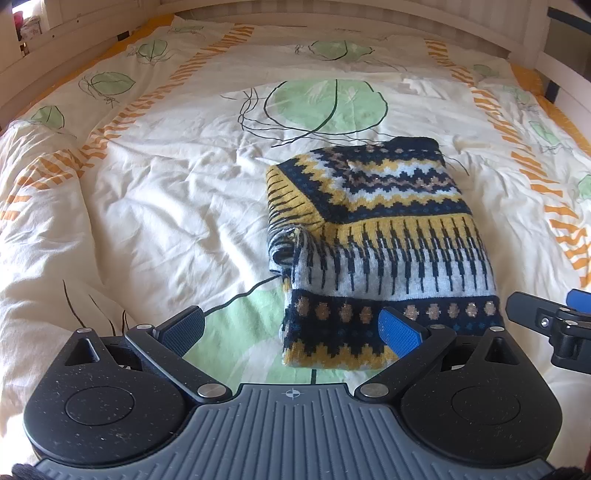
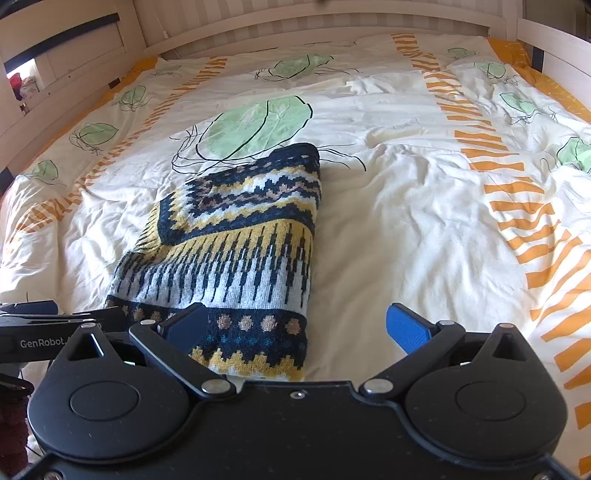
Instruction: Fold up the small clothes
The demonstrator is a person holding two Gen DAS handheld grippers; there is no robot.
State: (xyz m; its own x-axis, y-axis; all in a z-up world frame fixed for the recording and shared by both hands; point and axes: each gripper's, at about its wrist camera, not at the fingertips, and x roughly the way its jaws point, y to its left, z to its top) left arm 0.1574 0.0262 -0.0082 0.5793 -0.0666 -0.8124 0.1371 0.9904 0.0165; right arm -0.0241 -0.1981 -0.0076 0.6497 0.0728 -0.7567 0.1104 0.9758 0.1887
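A folded knit sweater (image 1: 380,236) with navy, yellow and pale blue zigzag bands lies on the bed, its near hem toward me. In the right wrist view the same sweater (image 2: 236,240) lies left of centre. My left gripper (image 1: 291,328) is open just above the near hem, its right blue pad over the sweater's lower edge, nothing held. My right gripper (image 2: 295,326) is open too, its left pad above the sweater's near right corner, its right pad over bare bedding. The right gripper (image 1: 546,317) shows at the right edge of the left wrist view.
A cream duvet (image 1: 155,192) with green leaf prints and orange stripes covers the bed, rumpled at the left. A white slatted headboard (image 1: 332,14) and side rails (image 2: 66,44) close the far end. Bare duvet (image 2: 424,221) lies right of the sweater.
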